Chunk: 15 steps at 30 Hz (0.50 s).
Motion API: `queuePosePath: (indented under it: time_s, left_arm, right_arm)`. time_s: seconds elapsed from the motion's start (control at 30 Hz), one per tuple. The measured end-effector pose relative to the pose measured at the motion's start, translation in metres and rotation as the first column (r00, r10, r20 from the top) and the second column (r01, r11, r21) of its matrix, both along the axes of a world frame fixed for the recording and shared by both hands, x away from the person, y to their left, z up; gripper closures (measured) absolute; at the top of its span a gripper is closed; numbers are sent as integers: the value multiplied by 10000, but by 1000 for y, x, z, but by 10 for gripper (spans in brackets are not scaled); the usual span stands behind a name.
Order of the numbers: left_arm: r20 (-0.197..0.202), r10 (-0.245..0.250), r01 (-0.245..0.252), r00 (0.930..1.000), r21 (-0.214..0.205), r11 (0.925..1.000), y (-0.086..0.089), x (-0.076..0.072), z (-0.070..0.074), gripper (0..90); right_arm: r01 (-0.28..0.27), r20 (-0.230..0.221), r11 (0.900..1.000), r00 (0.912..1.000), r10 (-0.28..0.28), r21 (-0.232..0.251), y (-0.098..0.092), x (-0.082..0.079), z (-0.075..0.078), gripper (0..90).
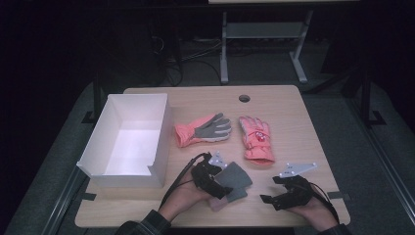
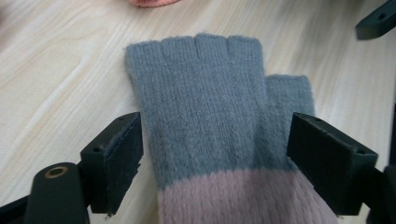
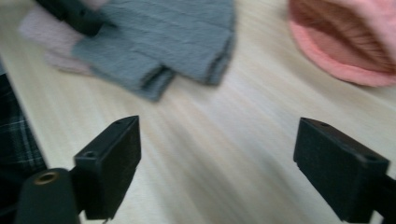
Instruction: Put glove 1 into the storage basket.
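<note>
A fingerless knit glove pair (image 1: 238, 177), grey with a pink cuff, lies stacked near the table's front edge. In the left gripper view the top glove (image 2: 205, 93) lies flat between my jaws, its short finger stubs pointing away. My left gripper (image 1: 226, 182) (image 2: 215, 140) is open, with a pad at each side edge of the glove and no squeeze on it. My right gripper (image 1: 272, 189) (image 3: 217, 149) is open over bare wood to the right, nothing between its jaws. From it the knit gloves (image 3: 163, 42) lie ahead to the left.
Two pink winter gloves lie mid-table: one palm up with a grey palm (image 1: 203, 129), one back up (image 1: 255, 137), its cuff (image 3: 345, 42) close ahead of my right gripper. A white open box (image 1: 122, 178) stands at the left. A cable hole (image 1: 244, 98) is at the back.
</note>
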<state>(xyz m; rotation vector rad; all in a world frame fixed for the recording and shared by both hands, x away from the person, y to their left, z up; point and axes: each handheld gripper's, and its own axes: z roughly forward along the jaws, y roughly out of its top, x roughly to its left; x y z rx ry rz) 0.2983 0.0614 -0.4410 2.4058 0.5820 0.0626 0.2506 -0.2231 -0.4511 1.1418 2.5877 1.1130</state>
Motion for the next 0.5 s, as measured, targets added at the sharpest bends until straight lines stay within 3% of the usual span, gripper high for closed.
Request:
queuePosePath:
  time_s: [0.17,0.5]
  left_arm:
    - [7,61,-61,10000,285,9996,-5,-1,-10,148]
    - [-367,-11,20,9993,264,9996,-4,2,-17,170]
  right_arm:
    - [471,330,9989,9983,-470,-4,-5,5,-2,98]
    - [846,407,9964,9956,-846,14,-8,7,-4,99]
